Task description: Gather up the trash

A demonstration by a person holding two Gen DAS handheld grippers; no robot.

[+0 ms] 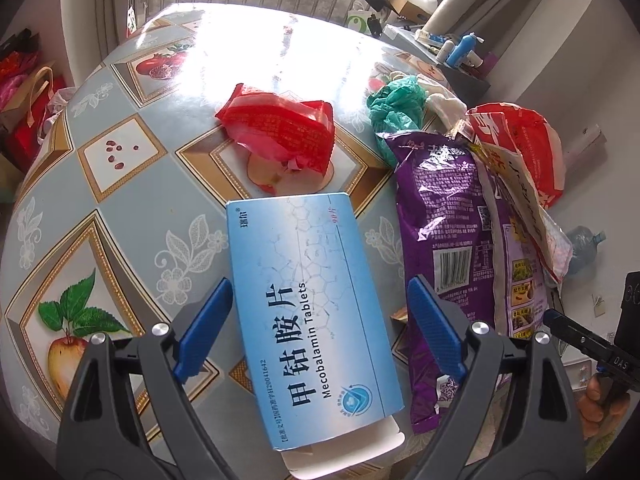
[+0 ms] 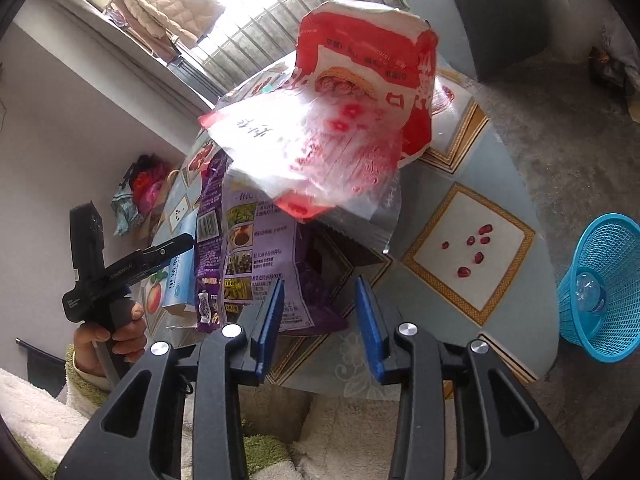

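While left gripper (image 1: pixel 316 300) straddles tablet box (image 1: pixel 308 300), spread | long axis near-far | right gripper (image 2: pixel 320 312) spread, empty, right.

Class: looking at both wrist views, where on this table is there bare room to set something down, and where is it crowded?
Free: the tablecloth left of the blue medicine box, and the pomegranate-seed panel near the blue basket. Crowded: the purple bag, red-and-white bag, green bag and red wrapper.
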